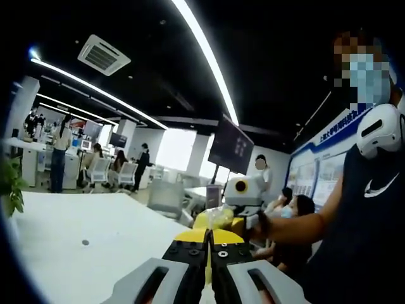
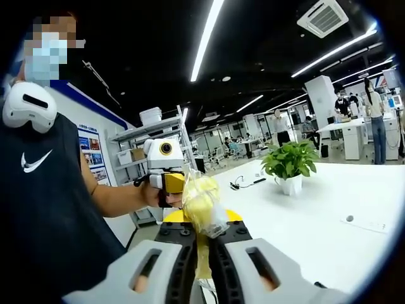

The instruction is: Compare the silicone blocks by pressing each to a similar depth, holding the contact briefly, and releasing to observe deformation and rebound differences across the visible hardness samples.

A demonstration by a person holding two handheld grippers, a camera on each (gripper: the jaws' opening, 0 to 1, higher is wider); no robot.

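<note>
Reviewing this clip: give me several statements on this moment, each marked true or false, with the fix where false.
1. The right gripper has its jaws nearly together on a yellowish translucent block. True.
2. A potted green plant stands on the white table in the right gripper view. True.
3. The left gripper has its jaws spread wide apart. False: they stand close together, with a thin yellow piece between them.
4. The person holding the grippers wears a white shirt. False: the shirt is dark, with a white logo.
5. The ceiling is lit by long light strips. True.
6. In the left gripper view, the table is covered with silicone blocks. False: its near part is bare apart from a small dark spot.
</note>
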